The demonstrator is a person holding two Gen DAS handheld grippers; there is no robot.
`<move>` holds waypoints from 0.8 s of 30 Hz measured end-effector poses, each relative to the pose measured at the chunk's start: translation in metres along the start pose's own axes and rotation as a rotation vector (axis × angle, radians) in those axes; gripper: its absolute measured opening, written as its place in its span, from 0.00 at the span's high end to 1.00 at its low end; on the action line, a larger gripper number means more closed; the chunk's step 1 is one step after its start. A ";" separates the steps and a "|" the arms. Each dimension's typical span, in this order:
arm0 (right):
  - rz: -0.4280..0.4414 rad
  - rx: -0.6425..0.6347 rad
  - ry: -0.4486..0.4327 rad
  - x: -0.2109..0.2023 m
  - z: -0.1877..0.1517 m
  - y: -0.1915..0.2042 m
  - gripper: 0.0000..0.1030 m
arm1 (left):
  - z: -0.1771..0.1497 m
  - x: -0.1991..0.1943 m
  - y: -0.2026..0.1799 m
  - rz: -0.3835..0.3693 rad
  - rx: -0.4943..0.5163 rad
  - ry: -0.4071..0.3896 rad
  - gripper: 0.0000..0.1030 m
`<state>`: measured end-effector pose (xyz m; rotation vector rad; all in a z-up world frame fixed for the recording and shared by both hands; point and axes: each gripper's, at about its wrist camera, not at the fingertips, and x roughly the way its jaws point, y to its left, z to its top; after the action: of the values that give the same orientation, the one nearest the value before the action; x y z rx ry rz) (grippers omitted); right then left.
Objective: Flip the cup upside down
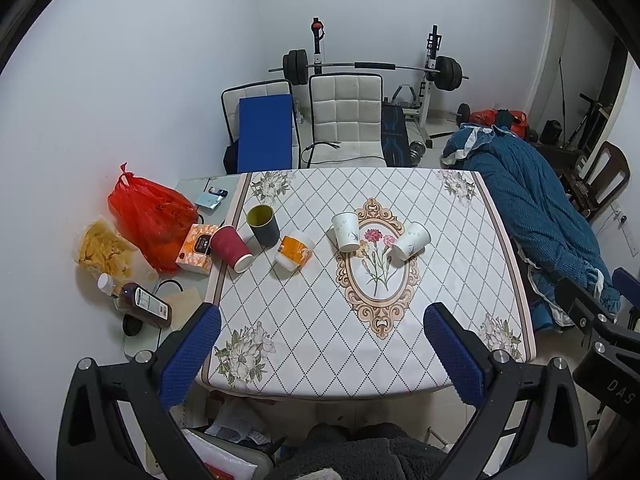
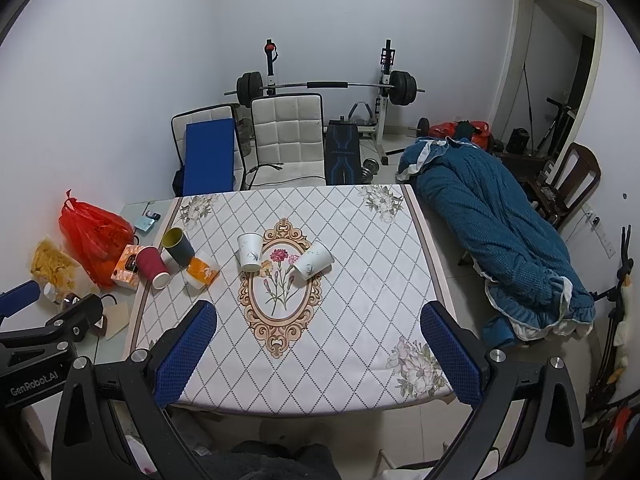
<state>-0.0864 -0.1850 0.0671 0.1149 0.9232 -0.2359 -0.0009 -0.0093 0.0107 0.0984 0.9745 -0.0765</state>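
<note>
In the left wrist view, the left gripper (image 1: pixel 322 354) is seen spread wide and empty above the tablecloth (image 1: pixel 312 320). Five cups are found beyond the fingertips: a white cup (image 1: pixel 346 227) upright, another white cup (image 1: pixel 410 241) lying on its side.

In the right wrist view, the right gripper (image 2: pixel 318 350) is likewise held wide and empty, with the upright white cup (image 2: pixel 249 252) ahead, nearer the left finger (image 2: pixel 188 354).

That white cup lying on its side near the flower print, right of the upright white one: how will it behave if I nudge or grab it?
The tipped white cup looks like thin paper, so probably very light and easy to crush under a firm squeeze. Lying on its tapered side on the smooth tablecloth, it would likely roll in a curve if nudged. Both tools, left and right, are open and well short of it.
</note>
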 end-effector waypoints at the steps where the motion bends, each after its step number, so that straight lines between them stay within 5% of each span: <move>1: 0.000 0.001 0.000 0.000 0.000 0.000 0.00 | 0.000 0.000 0.000 0.000 -0.001 0.001 0.00; 24: 0.003 0.004 -0.005 -0.001 0.001 -0.001 0.00 | 0.011 -0.010 -0.002 0.001 -0.001 -0.014 0.00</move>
<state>-0.0858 -0.1859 0.0685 0.1189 0.9179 -0.2350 0.0021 -0.0120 0.0250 0.0971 0.9601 -0.0753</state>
